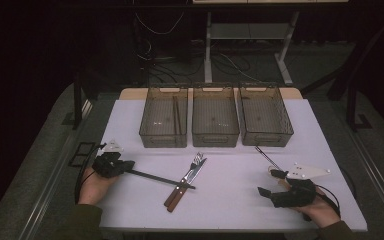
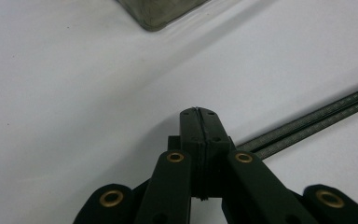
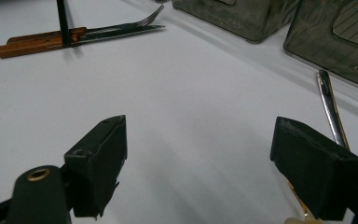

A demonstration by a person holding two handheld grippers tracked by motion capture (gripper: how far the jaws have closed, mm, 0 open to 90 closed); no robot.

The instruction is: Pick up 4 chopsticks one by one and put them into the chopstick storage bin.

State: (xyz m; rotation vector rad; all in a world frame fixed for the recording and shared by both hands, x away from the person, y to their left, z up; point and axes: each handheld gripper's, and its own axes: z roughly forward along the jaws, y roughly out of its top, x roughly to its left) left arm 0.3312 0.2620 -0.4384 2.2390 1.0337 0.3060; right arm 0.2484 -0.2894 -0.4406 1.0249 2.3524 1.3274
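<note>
Three mesh bins [image 1: 215, 120] line the far edge of our table [image 1: 230, 200] in the high view. Our left gripper [image 1: 111, 164] clamps a black chopstick pair [image 1: 155, 178], whose tips cross a knife and fork [image 1: 186, 181]. Our right gripper [image 1: 275, 182] rests beside a metal rod [image 1: 266, 155].

Left gripper view: fingers [image 2: 189, 128] pressed together, apparently pinching the chopsticks.

Right gripper view: fingers [image 3: 102, 154] spread wide, nothing between them; the rod passes behind one finger.

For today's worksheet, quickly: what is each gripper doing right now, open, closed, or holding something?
Left gripper: closed on a pair of dark chopsticks.
Right gripper: open, holding nothing; a metal rod lies on the table by one jaw.
</note>
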